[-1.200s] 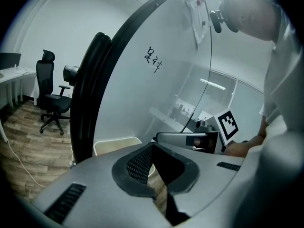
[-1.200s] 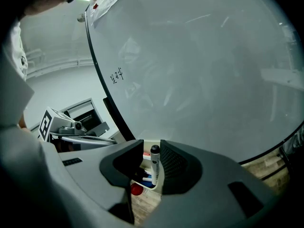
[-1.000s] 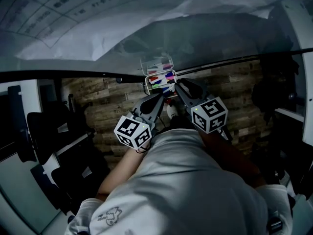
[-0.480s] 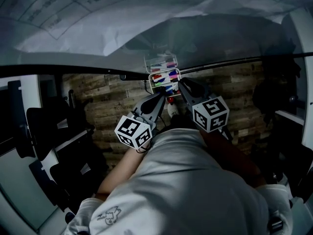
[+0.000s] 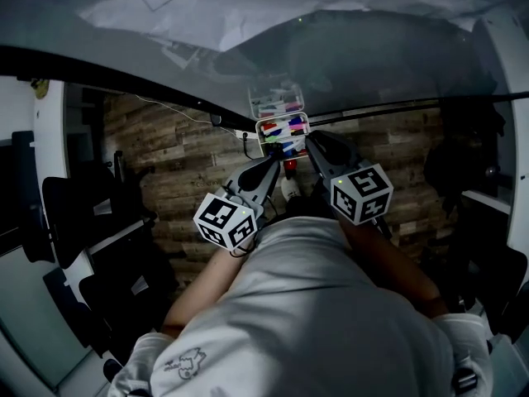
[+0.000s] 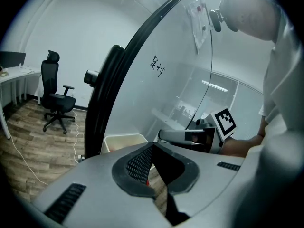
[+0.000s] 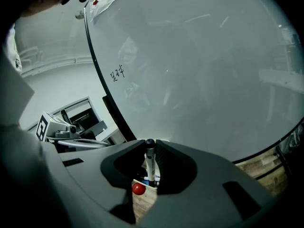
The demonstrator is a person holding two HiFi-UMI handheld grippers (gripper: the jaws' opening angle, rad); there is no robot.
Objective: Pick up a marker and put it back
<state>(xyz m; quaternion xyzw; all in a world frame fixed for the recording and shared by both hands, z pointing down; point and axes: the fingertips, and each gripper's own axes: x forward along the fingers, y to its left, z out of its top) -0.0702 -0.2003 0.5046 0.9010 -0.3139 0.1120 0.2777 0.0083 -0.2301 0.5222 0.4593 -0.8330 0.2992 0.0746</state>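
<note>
Right claw (image 7: pixel 149 145) had edged up toward the clear plastic tray (image 5: pixel 261 136) on the whiteboard since earlier, pinching a white black-capped marker (image 7: pixel 150 163) upright between its jaws. Left claw (image 6: pixel 153 145) was pressed together, empty, just beside it. The tray, just ahead of both claws, held several coloured markers (image 5: pixel 285 126). Risk: the crowded tray could deflect the held marker, so it might slip and drop.
</note>
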